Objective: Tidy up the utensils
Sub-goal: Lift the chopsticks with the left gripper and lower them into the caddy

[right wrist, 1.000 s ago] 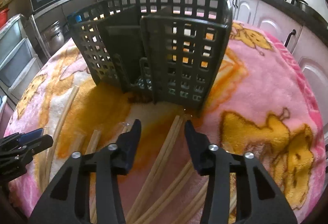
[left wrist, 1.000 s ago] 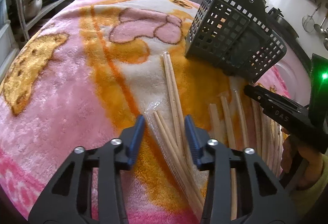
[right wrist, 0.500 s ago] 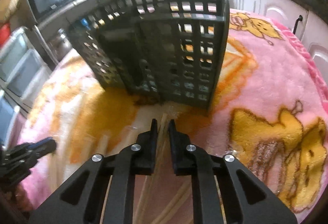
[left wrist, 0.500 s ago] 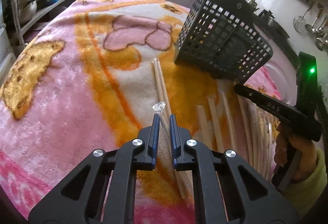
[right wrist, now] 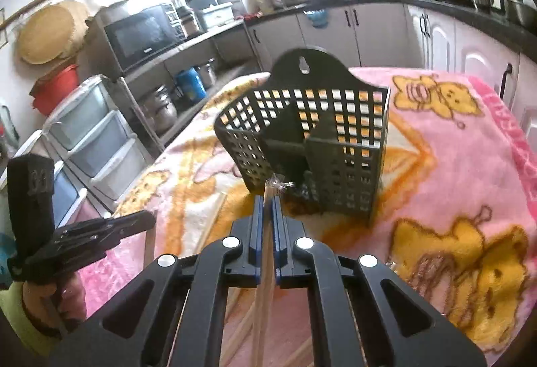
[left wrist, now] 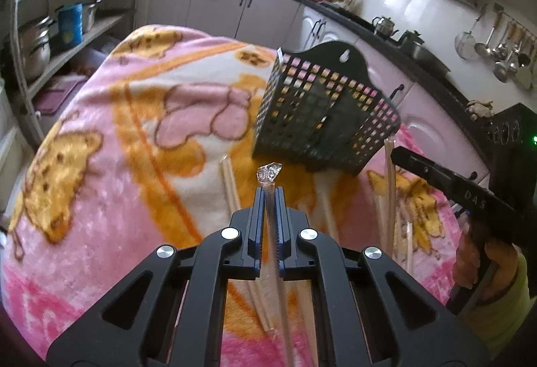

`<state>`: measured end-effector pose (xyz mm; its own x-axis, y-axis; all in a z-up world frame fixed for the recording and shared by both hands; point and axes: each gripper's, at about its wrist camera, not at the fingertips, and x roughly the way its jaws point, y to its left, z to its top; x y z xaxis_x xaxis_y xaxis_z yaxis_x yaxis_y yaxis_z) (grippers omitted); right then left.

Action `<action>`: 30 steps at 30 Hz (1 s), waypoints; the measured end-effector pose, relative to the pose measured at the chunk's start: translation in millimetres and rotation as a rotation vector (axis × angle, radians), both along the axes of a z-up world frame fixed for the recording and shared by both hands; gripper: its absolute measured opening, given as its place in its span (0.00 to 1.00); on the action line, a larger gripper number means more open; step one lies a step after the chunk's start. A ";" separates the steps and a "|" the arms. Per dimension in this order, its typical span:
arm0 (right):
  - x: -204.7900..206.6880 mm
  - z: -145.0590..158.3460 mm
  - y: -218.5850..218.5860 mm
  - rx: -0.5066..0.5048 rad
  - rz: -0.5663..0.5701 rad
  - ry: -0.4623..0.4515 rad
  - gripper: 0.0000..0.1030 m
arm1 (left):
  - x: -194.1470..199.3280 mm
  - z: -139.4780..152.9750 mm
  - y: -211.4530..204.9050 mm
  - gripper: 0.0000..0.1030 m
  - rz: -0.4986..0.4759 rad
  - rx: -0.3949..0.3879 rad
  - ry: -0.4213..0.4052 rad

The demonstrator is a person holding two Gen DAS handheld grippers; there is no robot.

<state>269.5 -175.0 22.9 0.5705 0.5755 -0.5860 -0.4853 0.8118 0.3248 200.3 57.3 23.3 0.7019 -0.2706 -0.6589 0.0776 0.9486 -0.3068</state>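
Clamping wrapped chopsticks (left wrist: 268, 199), left gripper (left wrist: 267, 199); right gripper (right wrist: 265, 202) likewise; only its view shows basket (right wrist: 302, 145) dividers.

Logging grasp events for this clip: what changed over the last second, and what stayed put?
Both claws went from open to shut and lifted. The left claw now grips a wrapped chopstick pair; the right claw grips another pair, raised toward the black basket. The basket stands where it was, and the other chopsticks still lie on the pink blanket.
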 end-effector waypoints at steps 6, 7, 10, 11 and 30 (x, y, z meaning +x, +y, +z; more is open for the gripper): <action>-16.4 21.7 -7.2 0.026 0.015 -0.076 0.02 | 1.3 20.9 -10.1 0.01 -0.017 0.015 -0.046; -18.4 24.6 -8.5 0.028 0.015 -0.085 0.02 | 2.2 24.2 -11.7 0.01 -0.020 0.016 -0.053; -25.4 35.5 -13.2 0.042 0.019 -0.131 0.01 | 3.0 32.6 -16.5 0.01 -0.027 0.019 -0.072; -26.7 37.9 -13.2 0.041 0.021 -0.140 0.01 | 3.4 34.7 -17.8 0.01 -0.029 0.019 -0.077; -5.6 16.1 -12.6 0.027 0.005 -0.074 0.01 | 29.4 90.9 -36.1 0.01 -0.067 0.035 -0.191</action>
